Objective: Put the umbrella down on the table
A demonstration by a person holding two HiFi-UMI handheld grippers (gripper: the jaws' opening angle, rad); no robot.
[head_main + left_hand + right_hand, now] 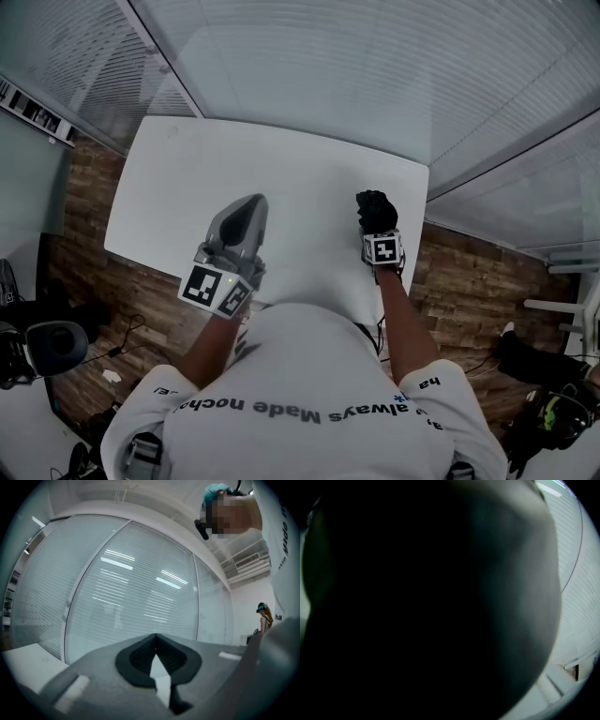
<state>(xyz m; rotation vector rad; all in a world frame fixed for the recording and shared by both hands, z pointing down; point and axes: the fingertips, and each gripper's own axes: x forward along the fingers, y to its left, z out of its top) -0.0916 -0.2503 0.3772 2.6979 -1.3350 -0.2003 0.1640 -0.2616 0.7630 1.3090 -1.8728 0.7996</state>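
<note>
The folded black umbrella point(375, 208) hangs just above the near right part of the white table point(281, 159). My right gripper point(377, 225) is shut on it, and the marker cube point(382, 249) shows behind. In the right gripper view the umbrella's dark fabric point(417, 602) fills nearly everything, hiding the jaws. My left gripper point(236, 225) is held level over the table's near edge, left of the umbrella. Its grey jaws point(156, 639) meet at the tips, shut on nothing.
Glass walls with white blinds point(375, 75) stand right behind the table. Wooden floor point(469, 281) lies around it. An office chair point(47, 347) stands at the near left and dark gear point(553, 403) lies at the near right. Another person point(265, 616) stands far off.
</note>
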